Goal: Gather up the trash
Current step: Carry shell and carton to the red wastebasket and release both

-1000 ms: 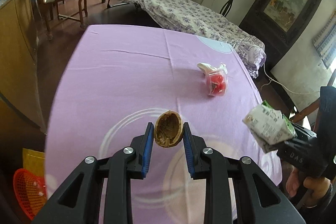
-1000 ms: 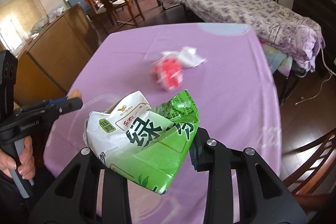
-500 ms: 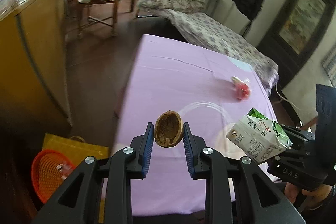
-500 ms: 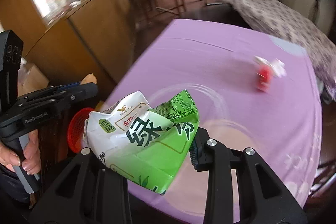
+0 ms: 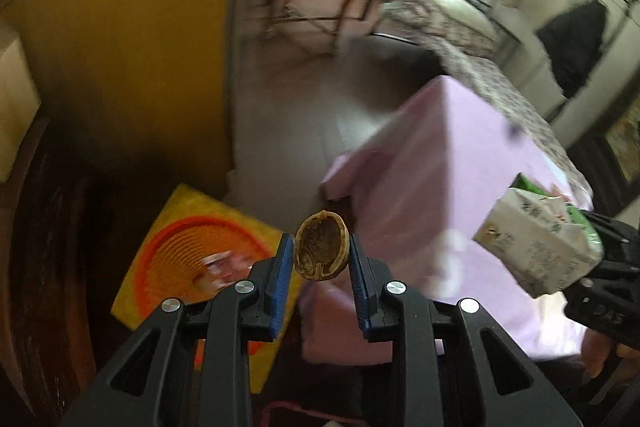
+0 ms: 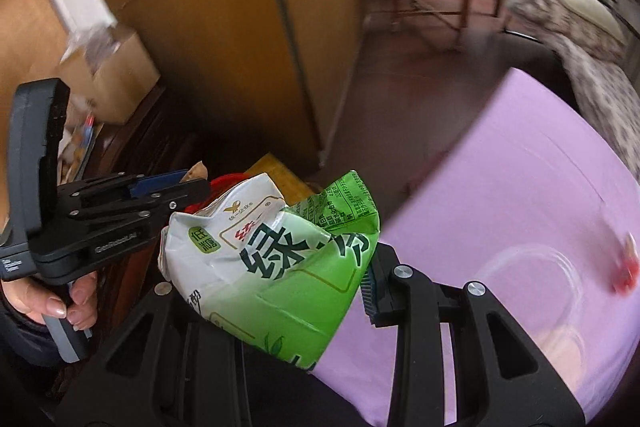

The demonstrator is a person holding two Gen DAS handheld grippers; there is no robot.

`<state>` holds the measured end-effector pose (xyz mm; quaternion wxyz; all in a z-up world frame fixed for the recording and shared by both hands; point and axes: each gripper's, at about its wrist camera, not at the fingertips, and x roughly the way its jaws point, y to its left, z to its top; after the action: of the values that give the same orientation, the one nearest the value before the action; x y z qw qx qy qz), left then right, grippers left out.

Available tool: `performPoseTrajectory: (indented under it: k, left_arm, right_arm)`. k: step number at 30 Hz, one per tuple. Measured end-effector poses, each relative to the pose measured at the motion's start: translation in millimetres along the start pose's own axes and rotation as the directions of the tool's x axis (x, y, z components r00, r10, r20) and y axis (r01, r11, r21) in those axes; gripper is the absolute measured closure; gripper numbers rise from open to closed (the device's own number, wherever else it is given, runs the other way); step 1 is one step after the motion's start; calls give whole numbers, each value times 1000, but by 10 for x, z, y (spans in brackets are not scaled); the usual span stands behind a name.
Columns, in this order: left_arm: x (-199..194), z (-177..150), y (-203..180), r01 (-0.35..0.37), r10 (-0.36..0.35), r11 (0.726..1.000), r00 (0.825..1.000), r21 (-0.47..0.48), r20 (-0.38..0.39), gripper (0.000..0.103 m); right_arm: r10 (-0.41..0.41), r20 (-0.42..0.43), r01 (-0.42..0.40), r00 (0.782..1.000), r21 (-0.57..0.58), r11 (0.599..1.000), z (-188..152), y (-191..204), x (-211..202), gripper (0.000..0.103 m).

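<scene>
Between the blue pads of my left gripper (image 5: 322,259) sits a walnut half-shell (image 5: 321,251), pinched at its two sides with the hollow facing the camera. It hangs in the air past the near-left corner of the tabletop, over the floor. Below and to its left is a round orange basket (image 5: 180,259), open side up, resting on a flat yellow square (image 5: 192,199) on the floor; something pale and blurred lies inside the basket, and I cannot tell what it is.

My right gripper (image 6: 280,291) is clamped on a crumpled green and white drink carton (image 6: 276,259), tilted, with its printed face toward the camera. Only the right pad shows, pressed to the carton's edge; the other is hidden behind it. From the left wrist view the same carton (image 5: 536,247) hangs over the near edge of the tabletop, just right of the walnut shell. In the right wrist view my left gripper (image 6: 176,183) shows from the side, with my hand (image 6: 60,303) wrapped round its handle.

On the purple tablecloth (image 6: 520,167), near the right edge, lies a small red and white bundle (image 6: 626,267), too blurred to identify. A tall yellow-brown cabinet (image 5: 120,39) stands beyond the basket.
</scene>
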<state>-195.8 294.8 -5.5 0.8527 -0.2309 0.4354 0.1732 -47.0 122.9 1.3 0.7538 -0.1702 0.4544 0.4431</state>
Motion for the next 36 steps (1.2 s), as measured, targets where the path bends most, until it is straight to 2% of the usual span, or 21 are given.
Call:
performPoseTrajectory:
  k: [6, 14, 19, 30, 31, 32, 33, 34, 36]
  left_arm:
    - [132, -100, 598, -66, 62, 993, 997, -93, -50, 75]
    - [329, -312, 1084, -117, 98, 979, 988, -168, -117, 75]
    - [492, -397, 1211, -145, 116, 971, 981, -189, -157, 75]
    - [845, -557, 1346, -186, 135, 955, 966, -232, -218, 74]
    - [862, -568, 1354, -188, 136, 954, 966, -235, -222, 68]
    - [870, -577, 1356, -193, 139, 952, 964, -237, -225, 65]
    - [876, -582, 1358, -200, 147, 951, 963, -236, -225, 62]
    - [876, -589, 1359, -211, 158, 950, 961, -231, -226, 62]
    - [884, -594, 1363, -214, 161, 949, 960, -230, -229, 61]
  right_arm:
    - [36, -84, -45, 996, -110, 993, 182, 487, 446, 69]
    - [51, -196, -89, 979, -192, 977, 270, 909, 928, 69]
    - [54, -244, -106, 968, -206, 973, 291, 1055, 1204, 69]
    - [84, -346, -134, 934, -122, 984, 293, 1184, 1800, 67]
    - [95, -353, -141, 931, -109, 984, 292, 1177, 1826, 60]
    - [105, -360, -148, 927, -95, 984, 290, 1168, 1841, 47]
    - [108, -359, -150, 927, -91, 985, 284, 1165, 1848, 41]
    - [101, -346, -141, 933, -93, 986, 284, 1175, 1849, 36]
    - [91, -325, -131, 941, -104, 986, 287, 1182, 1836, 35]
